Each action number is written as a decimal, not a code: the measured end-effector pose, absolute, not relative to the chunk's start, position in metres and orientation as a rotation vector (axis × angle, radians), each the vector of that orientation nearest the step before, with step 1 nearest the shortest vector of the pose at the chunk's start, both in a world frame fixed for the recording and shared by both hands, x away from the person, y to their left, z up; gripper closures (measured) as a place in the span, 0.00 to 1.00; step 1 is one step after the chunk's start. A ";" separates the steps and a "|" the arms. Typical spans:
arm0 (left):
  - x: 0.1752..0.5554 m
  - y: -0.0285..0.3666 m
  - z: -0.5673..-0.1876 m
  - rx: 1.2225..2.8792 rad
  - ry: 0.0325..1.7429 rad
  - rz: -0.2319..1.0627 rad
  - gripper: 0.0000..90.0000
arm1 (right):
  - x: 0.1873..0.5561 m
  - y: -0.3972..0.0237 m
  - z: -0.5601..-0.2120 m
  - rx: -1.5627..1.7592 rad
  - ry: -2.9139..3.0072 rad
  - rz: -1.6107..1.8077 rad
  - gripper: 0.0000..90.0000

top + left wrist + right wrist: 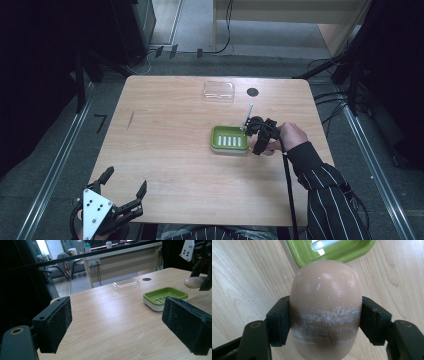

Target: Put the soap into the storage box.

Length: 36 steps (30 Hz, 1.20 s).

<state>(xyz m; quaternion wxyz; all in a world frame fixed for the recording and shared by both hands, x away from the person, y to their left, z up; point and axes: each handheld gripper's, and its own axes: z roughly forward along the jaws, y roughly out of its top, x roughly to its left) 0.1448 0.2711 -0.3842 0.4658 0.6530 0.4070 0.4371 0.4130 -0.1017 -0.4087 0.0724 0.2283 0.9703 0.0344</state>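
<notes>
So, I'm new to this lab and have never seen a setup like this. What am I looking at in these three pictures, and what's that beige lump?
No robot here: a person at a wooden table holds a hand-held two-jaw gripper in each hand. The high view looks down from above the person's side. The other two come from cameras riding on the grippers, looking along their black jaws.

On the table are a green soap dish and, farther back, a clear plastic lid.

The beige lump is a bar of soap. The right gripper has its jaws shut on the soap's sides, just beside the dish. The left gripper waits at the near edge, jaws open and holding nothing.
</notes>
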 end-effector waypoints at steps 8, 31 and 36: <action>0.144 0.271 -0.384 1.608 0.998 1.077 0.11 | 0.416 -0.095 -0.404 0.650 2.913 0.121 0.38; 0.144 0.271 -0.384 1.608 0.999 1.076 0.11 | 0.426 -0.069 -0.396 0.518 2.924 0.144 0.38; 0.144 0.271 -0.384 1.603 1.001 1.076 0.11 | 0.427 -0.066 -0.395 0.496 2.925 0.149 0.38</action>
